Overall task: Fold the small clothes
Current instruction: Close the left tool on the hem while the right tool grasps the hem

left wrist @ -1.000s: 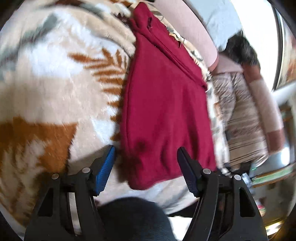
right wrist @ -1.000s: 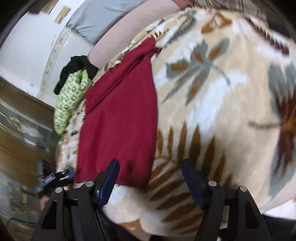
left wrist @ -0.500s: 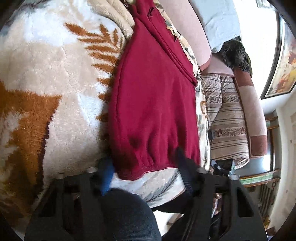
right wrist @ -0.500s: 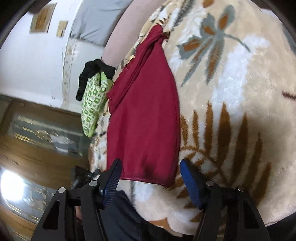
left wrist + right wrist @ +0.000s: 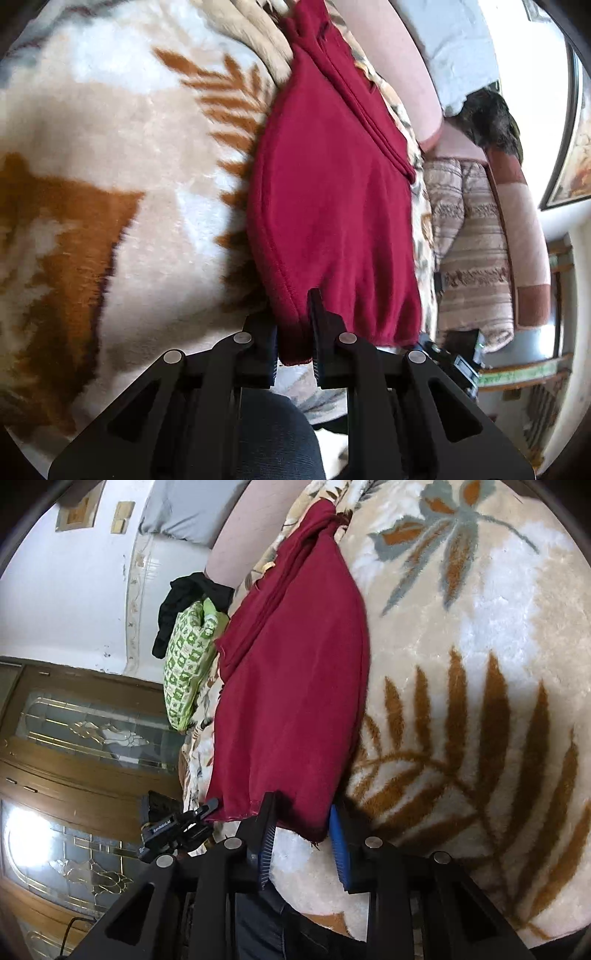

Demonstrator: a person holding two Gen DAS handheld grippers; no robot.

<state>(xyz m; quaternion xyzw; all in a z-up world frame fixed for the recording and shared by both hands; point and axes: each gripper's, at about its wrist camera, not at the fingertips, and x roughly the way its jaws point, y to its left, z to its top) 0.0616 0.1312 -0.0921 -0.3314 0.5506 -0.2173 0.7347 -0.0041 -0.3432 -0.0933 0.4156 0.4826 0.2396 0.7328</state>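
Note:
A dark red small garment lies lengthwise on a plush cream blanket with brown fern leaves. My left gripper is shut on the near hem at one corner of the garment. In the right wrist view the same red garment runs away from me. My right gripper has closed in around the other near corner of the hem; its blue pads sit on either side of the cloth with a small gap showing. The left gripper also shows in the right wrist view.
A green patterned cloth and a black garment lie beyond the red one. A striped folded blanket and a pink cushion border the bed. A wooden glass door stands to the side. My dark-trousered knee is below.
Both grippers moved down to the near hem of the red garment. The left jaws went from wide open to shut on the hem. The right jaws narrowed around the other corner.

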